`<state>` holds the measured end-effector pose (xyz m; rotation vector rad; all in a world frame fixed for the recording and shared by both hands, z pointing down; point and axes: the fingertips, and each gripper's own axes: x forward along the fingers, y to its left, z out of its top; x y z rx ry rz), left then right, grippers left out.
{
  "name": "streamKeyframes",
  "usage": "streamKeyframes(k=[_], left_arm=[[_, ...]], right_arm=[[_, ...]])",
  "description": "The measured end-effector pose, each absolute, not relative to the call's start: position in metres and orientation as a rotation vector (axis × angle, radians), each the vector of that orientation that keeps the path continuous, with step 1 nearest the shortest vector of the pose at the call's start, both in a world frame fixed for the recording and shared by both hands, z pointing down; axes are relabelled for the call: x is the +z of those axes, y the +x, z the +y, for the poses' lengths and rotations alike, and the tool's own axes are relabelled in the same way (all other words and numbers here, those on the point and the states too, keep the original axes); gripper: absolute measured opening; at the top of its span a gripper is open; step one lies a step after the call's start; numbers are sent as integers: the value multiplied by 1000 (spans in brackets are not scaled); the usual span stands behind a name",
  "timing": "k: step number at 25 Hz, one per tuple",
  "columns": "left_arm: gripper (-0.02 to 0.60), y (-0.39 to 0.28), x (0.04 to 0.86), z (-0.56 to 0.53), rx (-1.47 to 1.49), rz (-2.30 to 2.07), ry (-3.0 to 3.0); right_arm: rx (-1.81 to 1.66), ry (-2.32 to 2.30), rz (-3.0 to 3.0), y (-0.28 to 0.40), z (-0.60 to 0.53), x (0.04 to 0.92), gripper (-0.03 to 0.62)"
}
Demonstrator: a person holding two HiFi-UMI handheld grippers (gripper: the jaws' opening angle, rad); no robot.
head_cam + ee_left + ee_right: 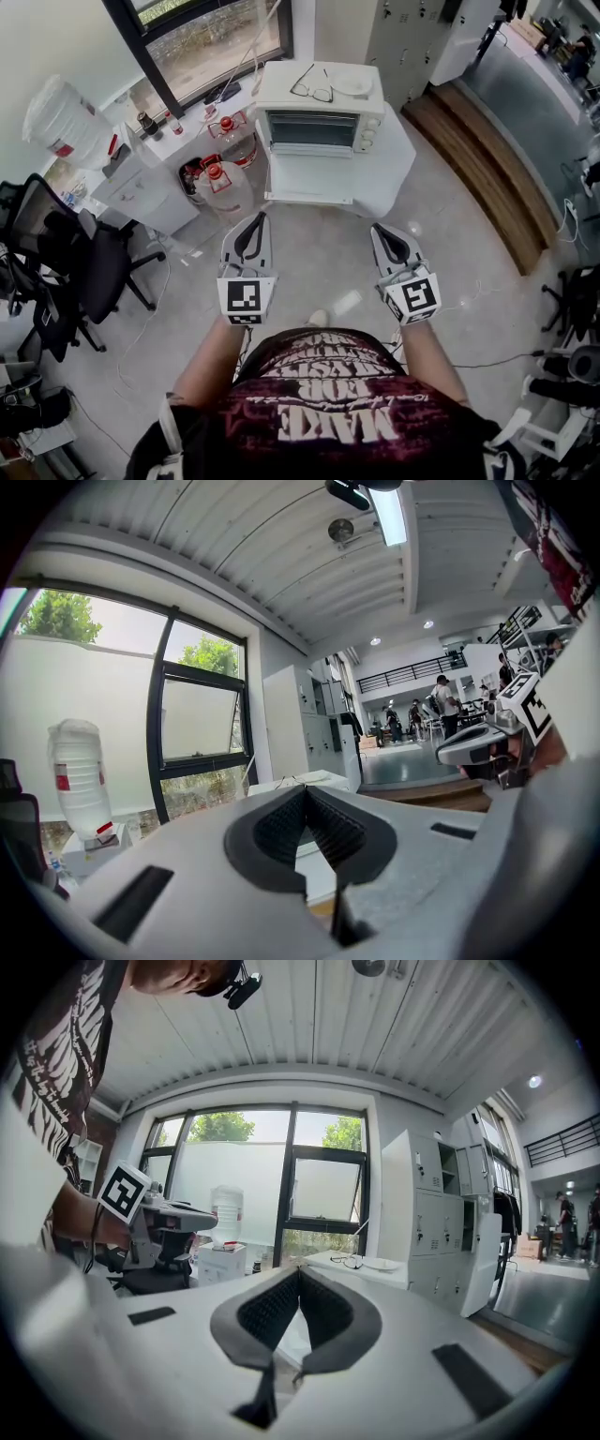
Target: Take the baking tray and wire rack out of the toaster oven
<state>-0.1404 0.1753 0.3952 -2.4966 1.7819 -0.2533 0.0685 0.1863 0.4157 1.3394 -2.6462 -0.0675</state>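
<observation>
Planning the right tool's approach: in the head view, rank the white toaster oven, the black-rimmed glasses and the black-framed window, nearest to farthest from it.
1. the white toaster oven, ahead of the right tool, slightly left.
2. the black-rimmed glasses, lying on the oven's top, further back.
3. the black-framed window, behind the oven, to the left.

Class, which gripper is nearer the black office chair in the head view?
Left. The left gripper is to the right of the black office chair, across open floor; the right gripper is farther right, beyond the left one.
</observation>
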Motion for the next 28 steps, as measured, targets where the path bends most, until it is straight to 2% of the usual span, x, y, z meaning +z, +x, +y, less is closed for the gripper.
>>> streamKeyframes(k=[16,28], left_arm=[[6,-141,409,167,-332,1809,-2505],[6,-149,410,131,-328,1740,-2544]], right_arm=[[15,1347,-2636,78,172,434,3],[25,1378,-2613,59,148,437,3]])
